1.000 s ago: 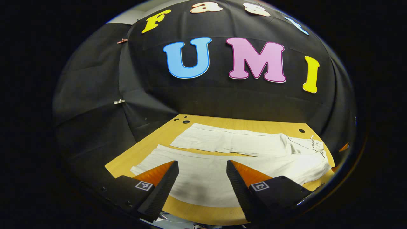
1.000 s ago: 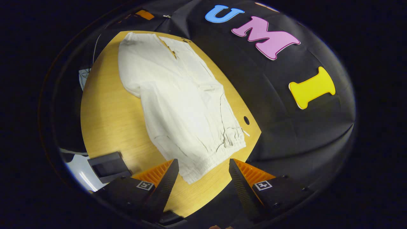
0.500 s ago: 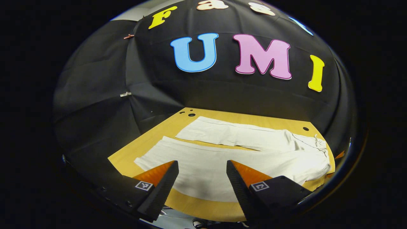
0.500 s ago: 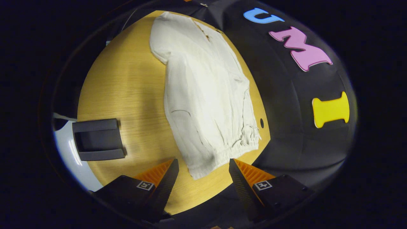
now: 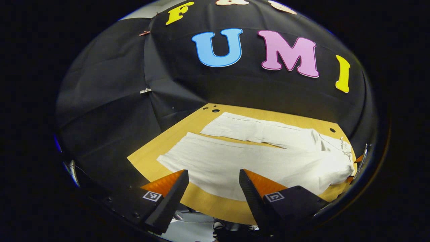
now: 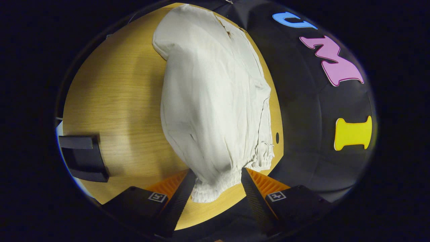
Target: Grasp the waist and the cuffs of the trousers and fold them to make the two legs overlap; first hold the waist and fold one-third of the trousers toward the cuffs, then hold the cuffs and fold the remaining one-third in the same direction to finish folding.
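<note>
Left gripper view: my left tool [image 5: 213,188] is spread wide, hovering off the near edge of the surface [image 5: 215,206], nothing in it. The trousers [image 5: 248,161] run lengthwise left to right, cuffs left, waist far right.

Right gripper view: my right tool [image 6: 215,186] straddles the waist [image 6: 215,188], fingers apart, not yet pinching. Right's nearer.
</note>
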A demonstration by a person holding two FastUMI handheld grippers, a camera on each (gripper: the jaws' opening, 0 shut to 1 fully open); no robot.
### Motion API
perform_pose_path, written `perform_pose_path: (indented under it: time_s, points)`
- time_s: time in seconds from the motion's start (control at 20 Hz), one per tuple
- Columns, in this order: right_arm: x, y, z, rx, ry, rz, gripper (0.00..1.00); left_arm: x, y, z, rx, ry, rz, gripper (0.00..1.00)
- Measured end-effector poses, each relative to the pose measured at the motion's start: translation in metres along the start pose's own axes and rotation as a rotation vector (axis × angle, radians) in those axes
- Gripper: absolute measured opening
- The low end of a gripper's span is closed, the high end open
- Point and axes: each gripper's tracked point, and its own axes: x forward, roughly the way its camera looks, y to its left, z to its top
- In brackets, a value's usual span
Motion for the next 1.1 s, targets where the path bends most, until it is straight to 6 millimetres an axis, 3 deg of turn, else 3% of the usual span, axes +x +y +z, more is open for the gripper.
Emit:
perform_pose_path:
  time_s: [0.2,0.35,0.45,0.5,0.6,0.65,0.75,0.9,1.1]
  points:
    - [0.007,0.005,-0.003,0.006,0.042,0.043,0.84,0.003,0.023,-0.010,0.028,0.022,0.027,0.98]
    - [0.015,0.010,-0.004,-0.037,0.088,0.055,0.41,0.008,0.038,-0.018,0.027,0.043,0.042,0.98]
    - [0.017,0.014,-0.003,-0.043,0.100,0.077,0.25,0.013,0.048,-0.021,0.046,0.053,0.046,0.98]
    - [0.016,0.013,-0.004,-0.033,0.112,0.084,0.24,0.017,0.054,-0.023,0.069,0.058,0.046,0.98]
    - [0.013,0.013,-0.001,0.002,0.140,0.109,0.09,0.027,0.066,-0.028,0.142,0.075,0.041,0.98]
    - [0.018,0.014,-0.003,0.016,0.151,0.134,0.12,0.032,0.074,-0.032,0.186,0.083,0.030,0.98]
    - [0.017,0.015,0.000,0.044,0.189,0.195,0.06,0.045,0.091,-0.040,0.287,0.106,0.011,0.98]
    - [0.016,0.014,0.004,0.043,0.211,0.230,0.06,0.069,0.123,-0.053,0.493,0.140,-0.021,0.97]
    - [0.014,0.016,0.005,-0.013,0.230,0.213,0.06,0.094,0.161,-0.084,0.804,0.219,-0.086,0.97]
